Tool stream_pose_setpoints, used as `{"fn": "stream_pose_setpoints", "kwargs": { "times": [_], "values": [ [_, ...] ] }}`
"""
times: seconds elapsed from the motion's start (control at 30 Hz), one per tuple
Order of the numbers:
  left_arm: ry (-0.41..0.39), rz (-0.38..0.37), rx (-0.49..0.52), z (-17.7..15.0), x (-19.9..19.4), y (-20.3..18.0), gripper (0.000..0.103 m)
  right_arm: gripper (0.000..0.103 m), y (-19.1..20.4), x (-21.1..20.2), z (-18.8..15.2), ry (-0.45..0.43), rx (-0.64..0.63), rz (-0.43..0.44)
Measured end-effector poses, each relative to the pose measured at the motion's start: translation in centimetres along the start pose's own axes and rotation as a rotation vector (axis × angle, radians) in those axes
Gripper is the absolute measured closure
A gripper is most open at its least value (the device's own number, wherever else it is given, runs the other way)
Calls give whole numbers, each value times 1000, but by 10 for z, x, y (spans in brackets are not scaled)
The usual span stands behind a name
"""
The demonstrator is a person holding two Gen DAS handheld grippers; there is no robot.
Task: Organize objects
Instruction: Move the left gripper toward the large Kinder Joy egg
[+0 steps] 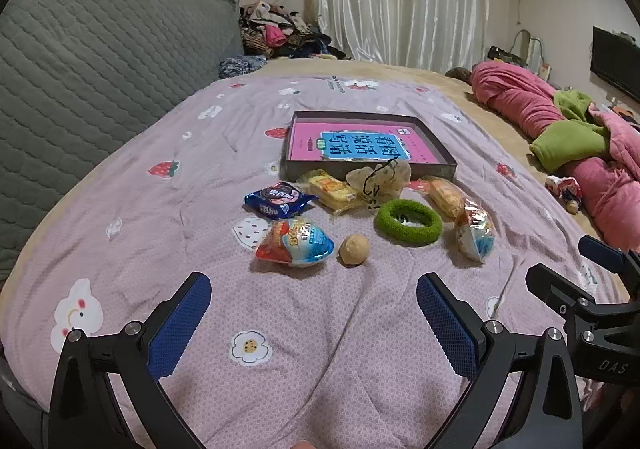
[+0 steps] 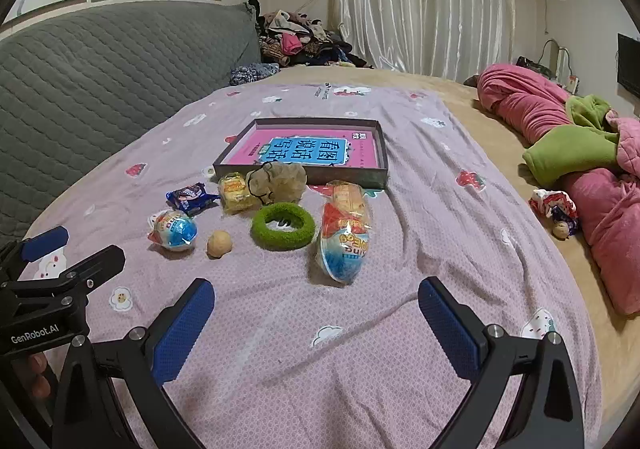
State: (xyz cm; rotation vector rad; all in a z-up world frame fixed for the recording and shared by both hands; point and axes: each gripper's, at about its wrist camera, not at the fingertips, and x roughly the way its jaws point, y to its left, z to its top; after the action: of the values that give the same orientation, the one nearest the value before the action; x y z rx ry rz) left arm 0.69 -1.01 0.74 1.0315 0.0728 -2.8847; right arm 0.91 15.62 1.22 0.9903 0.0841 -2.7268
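A shallow dark box [image 1: 372,169] [image 2: 304,173] with a pink and blue book inside lies on the bed. In front of it lie a blue cookie pack [image 1: 278,201] [image 2: 190,197], yellow snack packs [image 1: 334,189] [image 2: 236,191], a beige mesh pouch [image 1: 380,177] [image 2: 280,177], a green fuzzy ring [image 1: 408,223] [image 2: 283,227], two egg-shaped wrapped toys [image 1: 296,243] [image 2: 344,245], and a walnut [image 1: 354,249] [image 2: 219,243]. My left gripper [image 1: 314,317] and right gripper [image 2: 316,323] are both open and empty, hovering short of the objects.
The bed has a pink patterned sheet [image 1: 280,329] [image 2: 440,229]. A grey quilted headboard [image 1: 80,89] stands left. Pink and green bedding [image 2: 580,169] is heaped on the right, with a small wrapped toy [image 2: 554,209] beside it. Clothes are piled at the back.
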Motion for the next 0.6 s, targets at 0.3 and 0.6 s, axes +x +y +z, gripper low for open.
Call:
{"fn": "stream_pose_setpoints", "kwargs": {
  "times": [0.3,0.6],
  "values": [
    [3,-9,-12,5,5,0,1,0,-4,-1,7,-18,3,4],
    [21,-10,-47,21,25,14,1,0,-4,15,22,-26,-5,-22]
  ]
}}
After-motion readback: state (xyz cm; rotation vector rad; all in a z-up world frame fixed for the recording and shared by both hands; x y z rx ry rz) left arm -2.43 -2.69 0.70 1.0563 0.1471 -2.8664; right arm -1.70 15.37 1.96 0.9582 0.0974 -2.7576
